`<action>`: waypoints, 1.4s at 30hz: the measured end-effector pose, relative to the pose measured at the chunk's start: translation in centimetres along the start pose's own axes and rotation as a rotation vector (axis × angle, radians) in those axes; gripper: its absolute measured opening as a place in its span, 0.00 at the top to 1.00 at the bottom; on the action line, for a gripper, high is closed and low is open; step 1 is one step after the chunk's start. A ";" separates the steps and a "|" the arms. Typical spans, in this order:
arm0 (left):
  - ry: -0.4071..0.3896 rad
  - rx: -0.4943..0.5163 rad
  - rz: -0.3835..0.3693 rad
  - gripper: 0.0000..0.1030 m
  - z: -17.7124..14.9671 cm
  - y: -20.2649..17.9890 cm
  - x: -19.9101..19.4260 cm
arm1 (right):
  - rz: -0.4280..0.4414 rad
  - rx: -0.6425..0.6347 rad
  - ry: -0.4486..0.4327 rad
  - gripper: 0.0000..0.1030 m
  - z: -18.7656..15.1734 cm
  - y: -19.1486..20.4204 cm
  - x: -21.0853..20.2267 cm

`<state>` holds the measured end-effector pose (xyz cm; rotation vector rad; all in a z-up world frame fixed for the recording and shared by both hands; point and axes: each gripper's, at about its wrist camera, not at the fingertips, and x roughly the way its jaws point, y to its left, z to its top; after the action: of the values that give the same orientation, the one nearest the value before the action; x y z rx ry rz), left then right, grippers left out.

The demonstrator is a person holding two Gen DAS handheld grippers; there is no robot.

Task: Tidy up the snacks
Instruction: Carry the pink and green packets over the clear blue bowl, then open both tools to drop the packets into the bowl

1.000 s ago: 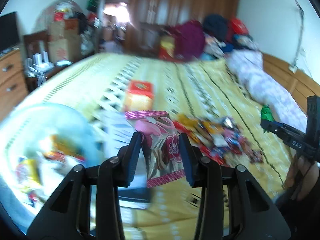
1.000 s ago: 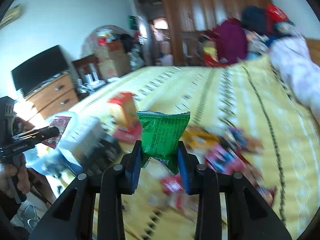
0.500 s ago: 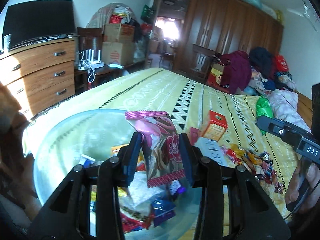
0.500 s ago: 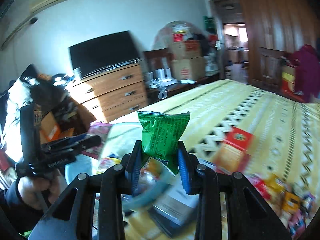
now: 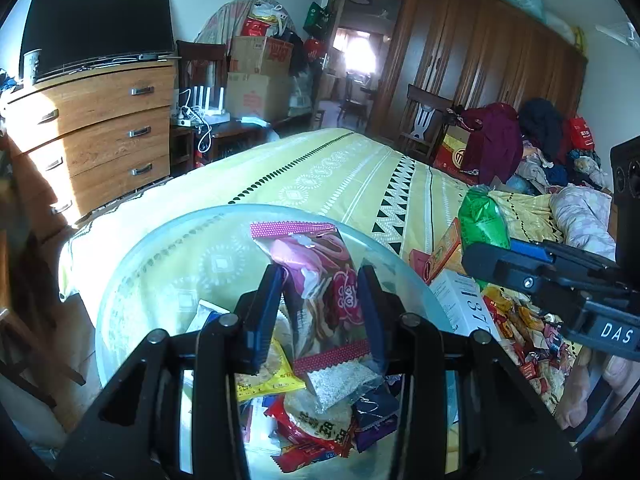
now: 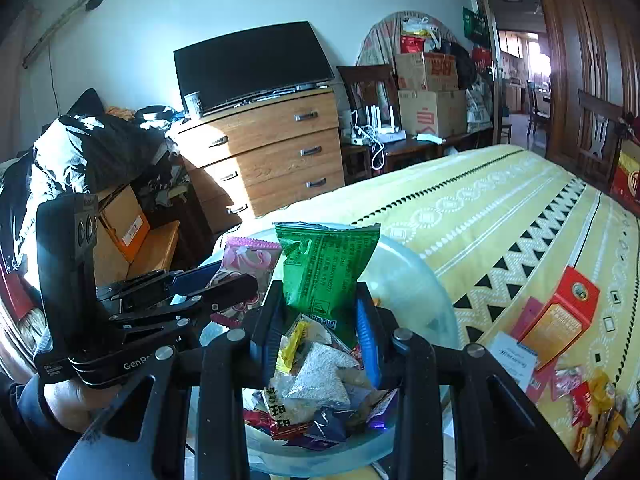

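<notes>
**Both held packets now over the bowl**

Since the earlier frames both views have swung from the scattered snacks on the bed toward the bowl, which now sits directly below each pair of jaws.

Left wrist view: the left gripper (image 5: 320, 312) has its jaws closed on a pink snack packet (image 5: 320, 280), held upright above the clear bowl (image 5: 168, 248). Loose wrapped snacks (image 5: 320, 428) lie in the bowl's bottom. At right, the right gripper (image 5: 486, 258) carries a green snack packet (image 5: 482, 222). Beyond it a red-and-orange box (image 5: 446, 250) and a heap of small snacks (image 5: 528, 332) rest on the yellow bed cover (image 5: 352, 176).

Right wrist view: the right gripper (image 6: 320, 320) has its jaws clamped on the green snack packet (image 6: 324, 268), upright over the bowl (image 6: 408, 276). At left the left gripper (image 6: 228, 292) holds the pink snack packet (image 6: 248, 260) just beside the green one. The red-and-orange box (image 6: 560, 316) lies on the bed cover (image 6: 500, 208), well apart from the bowl.
</notes>
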<state>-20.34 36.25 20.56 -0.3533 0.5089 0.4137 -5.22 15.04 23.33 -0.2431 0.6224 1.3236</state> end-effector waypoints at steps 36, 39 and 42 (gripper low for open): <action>0.039 0.005 -0.008 0.61 -0.4 0.7 1.2 | 0.005 0.045 0.043 0.64 -1.1 -1.3 1.8; 0.041 0.005 -0.008 0.61 -0.5 0.8 1.2 | 0.004 0.048 0.047 0.64 -1.2 -1.4 2.1; 0.046 0.002 -0.008 0.61 -0.7 0.9 1.4 | 0.004 0.054 0.052 0.64 -1.3 -1.5 2.4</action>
<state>-19.89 37.16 19.01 -0.3635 0.5523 0.3978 -3.93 15.96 20.67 -0.2335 0.7016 1.3055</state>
